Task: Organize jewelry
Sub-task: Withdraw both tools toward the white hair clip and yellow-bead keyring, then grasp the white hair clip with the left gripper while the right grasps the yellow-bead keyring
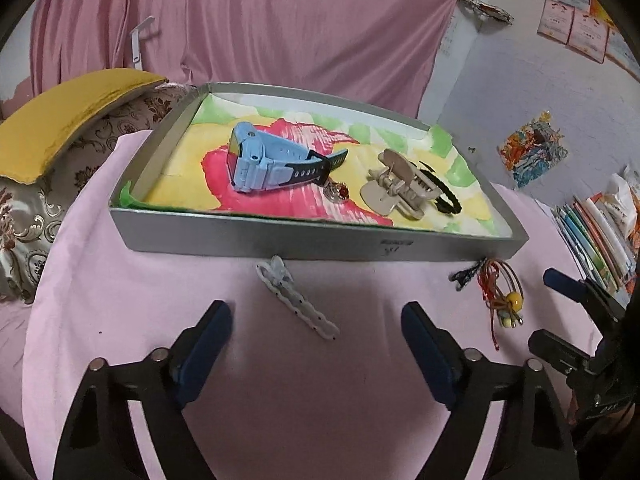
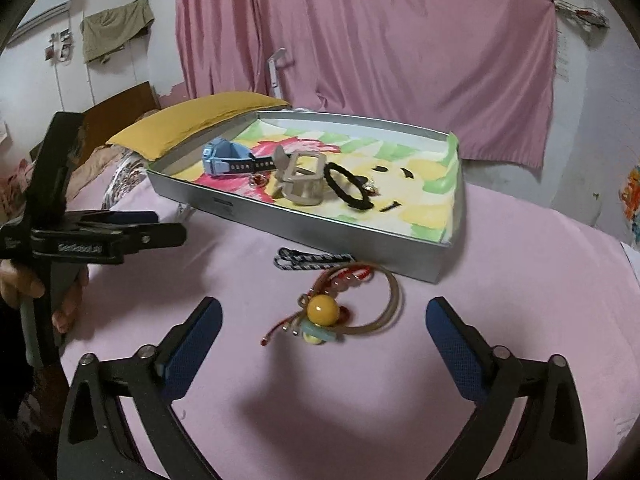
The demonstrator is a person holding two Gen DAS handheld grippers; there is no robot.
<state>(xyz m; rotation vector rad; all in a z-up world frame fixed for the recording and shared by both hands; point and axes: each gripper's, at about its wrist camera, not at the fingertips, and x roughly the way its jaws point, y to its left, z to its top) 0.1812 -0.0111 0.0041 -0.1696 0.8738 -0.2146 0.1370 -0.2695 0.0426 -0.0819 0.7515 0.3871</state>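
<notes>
A grey tray [image 1: 248, 236] [image 2: 320, 224] with a colourful liner holds a blue watch [image 1: 272, 160] [image 2: 224, 162], a beige hair claw [image 1: 396, 184] [image 2: 300, 180], a small ring [image 1: 338, 192] and a black hair tie [image 2: 348, 186]. On the pink cloth in front lie a white chain clip [image 1: 296, 304], a bead-and-cord bracelet with a yellow ball [image 1: 502, 296] [image 2: 324, 310] and a black-white braided band [image 2: 312, 260]. My left gripper [image 1: 316, 332] is open, just short of the white clip. My right gripper [image 2: 324, 332] is open around the yellow-ball bracelet.
A yellow and a patterned cushion [image 1: 60, 128] lie left of the tray. A pink curtain [image 1: 260, 20] hangs behind. Books [image 1: 596, 232] are stacked at the right. The right gripper shows at the right edge of the left wrist view [image 1: 580, 292].
</notes>
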